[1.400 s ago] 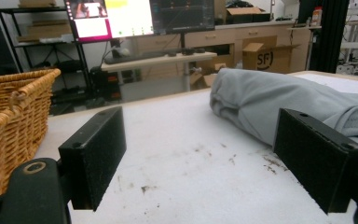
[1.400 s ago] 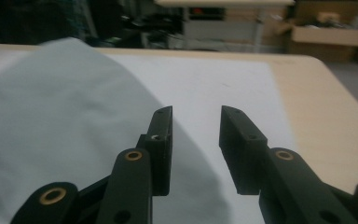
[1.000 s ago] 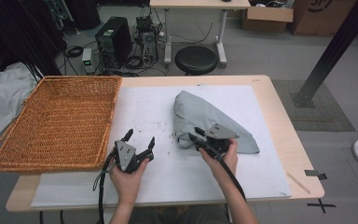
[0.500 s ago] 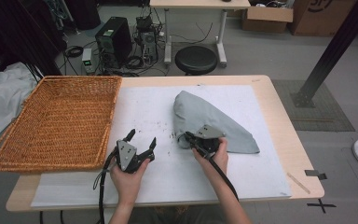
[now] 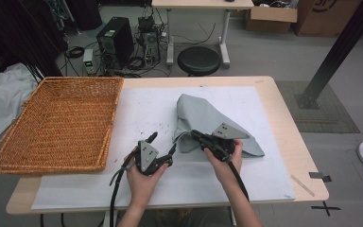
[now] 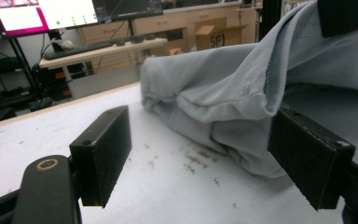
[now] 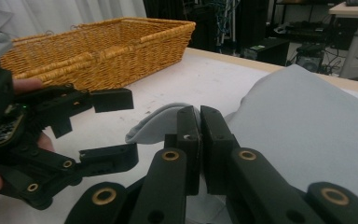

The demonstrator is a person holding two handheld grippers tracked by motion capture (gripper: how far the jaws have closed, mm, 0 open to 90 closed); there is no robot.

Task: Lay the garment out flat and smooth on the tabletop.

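Observation:
A crumpled grey cloth (image 5: pixel 203 113) lies on the white mat in the middle of the table. My right gripper (image 5: pixel 194 135) is shut on the cloth's near left edge and holds that edge a little above the mat. In the right gripper view the two jaws (image 7: pixel 199 116) meet with the grey fold pinched between them. My left gripper (image 5: pixel 163 143) stands open just left of the cloth, low over the mat. In the left gripper view the cloth (image 6: pixel 223 84) lies ahead and reaches in by the right jaw, with no pad pressing on it.
A large wicker basket (image 5: pixel 108 124) stands at the table's left, seen behind the left gripper (image 7: pixel 107 126) in the right gripper view. The white mat (image 5: pixel 142 109) covers most of the tabletop. Dark crumbs lie on the mat near the cloth.
My left gripper has moved right, closer to the cloth. My right gripper has closed on the cloth's edge and raised it slightly.

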